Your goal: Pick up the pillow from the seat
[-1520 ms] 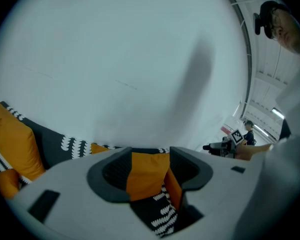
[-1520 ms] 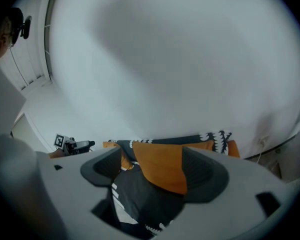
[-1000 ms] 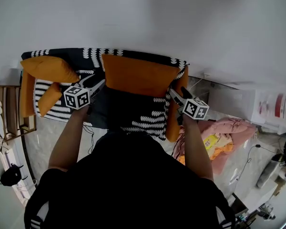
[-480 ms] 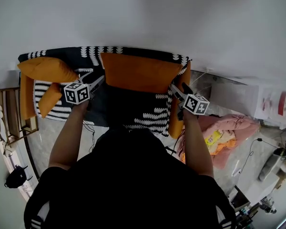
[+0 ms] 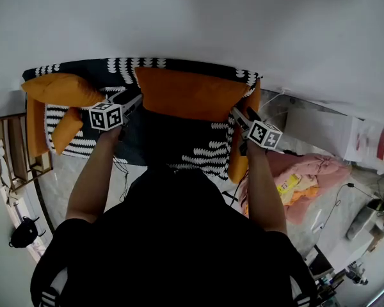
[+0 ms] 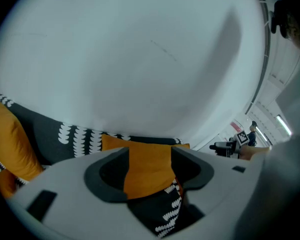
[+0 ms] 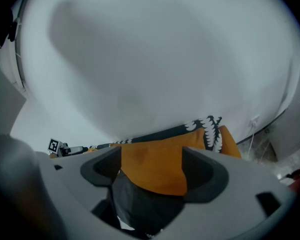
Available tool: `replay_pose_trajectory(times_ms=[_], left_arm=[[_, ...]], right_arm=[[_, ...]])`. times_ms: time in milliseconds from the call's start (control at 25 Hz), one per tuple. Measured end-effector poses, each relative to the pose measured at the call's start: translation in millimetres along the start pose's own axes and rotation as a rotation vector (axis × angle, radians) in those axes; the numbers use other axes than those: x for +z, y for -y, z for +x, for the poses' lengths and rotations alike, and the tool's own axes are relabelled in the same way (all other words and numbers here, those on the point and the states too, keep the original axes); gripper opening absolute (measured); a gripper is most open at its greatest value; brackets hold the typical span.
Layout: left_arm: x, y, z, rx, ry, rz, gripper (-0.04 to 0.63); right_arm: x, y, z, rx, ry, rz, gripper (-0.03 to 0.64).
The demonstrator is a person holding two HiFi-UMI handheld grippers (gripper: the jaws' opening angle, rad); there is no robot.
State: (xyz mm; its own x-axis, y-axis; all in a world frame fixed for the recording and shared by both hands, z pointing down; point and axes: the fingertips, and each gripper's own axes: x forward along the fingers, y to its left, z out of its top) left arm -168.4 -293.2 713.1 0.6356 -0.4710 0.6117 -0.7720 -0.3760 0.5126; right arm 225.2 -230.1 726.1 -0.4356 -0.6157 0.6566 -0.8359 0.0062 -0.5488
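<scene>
Against white wall point(image 5: 192, 18), black-and-white patterned seat point(image 5: 193, 156)

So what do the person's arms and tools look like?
The left gripper and right gripper: light grey bodies, dark grey jaw pads, topped by a cube of black-and-white square markers. The person wears a black short-sleeved top with white stripes.

left claw point(image 5: 134, 101): jaws apart | right claw point(image 5: 237, 113): jaws apart

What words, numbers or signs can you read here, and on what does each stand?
None can be read.
Red print on the white box: too blurred.
Print on the yellow packet: too small.
Markers on the left tool and right tool: square patterns, no letters.
</scene>
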Motion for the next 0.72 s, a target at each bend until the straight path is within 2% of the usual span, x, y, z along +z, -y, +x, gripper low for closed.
replay_pose_trajectory(times_ms=[360,720], left_arm=[[-6,-41,28,0.062,-0.042,-0.025,0.261],[-5,-64,57,0.089,-0.08,-0.023,0.282]], right_arm=[[-7,37,26,-0.056,-0.032,0.047,0.371],[-4,61,53,-0.089,-0.035,0.088,0.371]])
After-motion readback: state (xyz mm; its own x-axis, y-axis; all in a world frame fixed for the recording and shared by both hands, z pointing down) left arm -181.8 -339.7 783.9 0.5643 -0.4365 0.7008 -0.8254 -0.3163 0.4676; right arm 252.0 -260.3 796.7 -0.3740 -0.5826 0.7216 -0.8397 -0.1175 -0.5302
